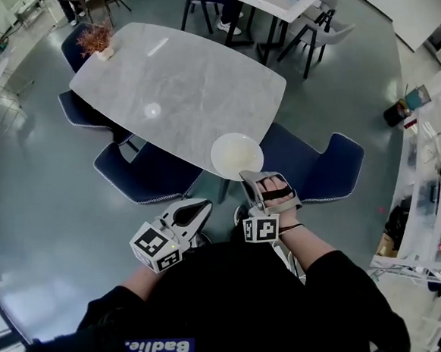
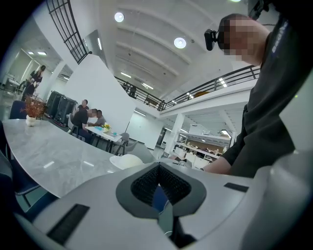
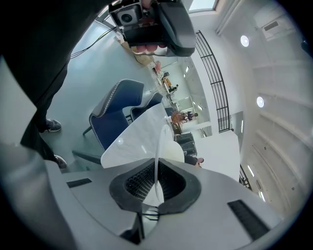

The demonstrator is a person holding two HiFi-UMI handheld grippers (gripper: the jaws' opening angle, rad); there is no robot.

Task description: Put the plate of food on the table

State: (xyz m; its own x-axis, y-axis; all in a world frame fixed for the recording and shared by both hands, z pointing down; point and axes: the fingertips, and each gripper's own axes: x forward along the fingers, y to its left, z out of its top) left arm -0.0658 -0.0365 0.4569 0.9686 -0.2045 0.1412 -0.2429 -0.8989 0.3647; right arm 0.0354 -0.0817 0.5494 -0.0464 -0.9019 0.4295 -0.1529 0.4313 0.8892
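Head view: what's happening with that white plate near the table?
A person stands by the grey table, a gripper in each hand. The right gripper has its jaws shut on the rim of the white plate, holding it at the table's near edge. The left gripper is shut and holds nothing.
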